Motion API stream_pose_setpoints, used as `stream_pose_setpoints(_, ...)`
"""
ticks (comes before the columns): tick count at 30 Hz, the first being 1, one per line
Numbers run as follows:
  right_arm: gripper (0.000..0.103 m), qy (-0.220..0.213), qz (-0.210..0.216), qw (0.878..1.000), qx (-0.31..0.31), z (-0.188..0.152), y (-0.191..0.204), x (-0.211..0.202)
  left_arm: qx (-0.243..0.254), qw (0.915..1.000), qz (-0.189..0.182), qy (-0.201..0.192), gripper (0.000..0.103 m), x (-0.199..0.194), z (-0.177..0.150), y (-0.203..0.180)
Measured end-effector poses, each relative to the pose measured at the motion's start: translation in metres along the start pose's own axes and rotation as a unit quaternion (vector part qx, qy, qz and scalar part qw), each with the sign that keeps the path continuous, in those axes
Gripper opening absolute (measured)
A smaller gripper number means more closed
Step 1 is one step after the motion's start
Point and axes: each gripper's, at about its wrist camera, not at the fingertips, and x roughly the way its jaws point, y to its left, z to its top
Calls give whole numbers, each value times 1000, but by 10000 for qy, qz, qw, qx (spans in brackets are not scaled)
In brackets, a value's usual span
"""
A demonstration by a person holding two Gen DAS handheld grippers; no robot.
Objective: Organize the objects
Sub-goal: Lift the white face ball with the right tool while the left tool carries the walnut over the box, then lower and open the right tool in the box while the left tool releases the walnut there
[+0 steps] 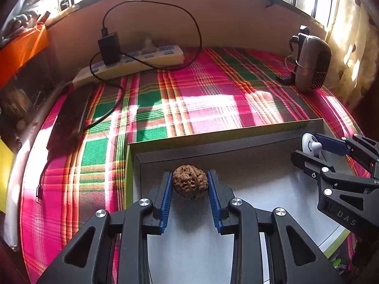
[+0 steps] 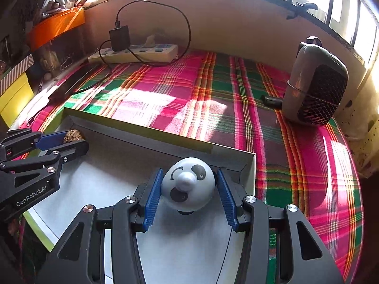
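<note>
A shallow white box with a yellow-green rim (image 1: pixel 213 139) lies on the plaid cloth; it also shows in the right wrist view (image 2: pixel 151 130). My left gripper (image 1: pixel 190 184) is shut on a brown walnut (image 1: pixel 190 181) inside the box near its far left corner. My right gripper (image 2: pixel 189 187) is shut on a white round gadget (image 2: pixel 188 187) with a nub and arrow marks, near the box's far right corner. Each gripper shows in the other's view: the right one (image 1: pixel 312 148) with the gadget (image 1: pixel 310 143), the left one (image 2: pixel 68 142) with the walnut (image 2: pixel 73 136).
A white power strip (image 1: pixel 132 64) with a black adapter (image 1: pixel 109 48) and cable lies at the back left. A small grey heater (image 2: pixel 315 82) stands at the back right. A dark flat device (image 1: pixel 68 118) lies at the left edge. Orange and yellow boxes (image 2: pixel 56 27) sit left.
</note>
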Motion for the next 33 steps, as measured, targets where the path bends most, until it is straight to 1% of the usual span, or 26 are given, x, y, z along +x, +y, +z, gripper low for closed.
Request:
stream_pose_setpoints(17, 48, -28, -110, 9999, -44, 0, 3, 2, -9, 10000, 40, 15, 28, 0, 0, 0)
stream_pose_setpoints(22, 53, -71, -115, 9999, 17, 0, 3, -1, -62, 10000, 47, 6, 28, -1, 0, 1)
stream_pose_setpoints(33, 54, -161, -87, 9997, 165, -4, 0, -13, -94, 9998, 76, -167, 28, -19, -5, 1)
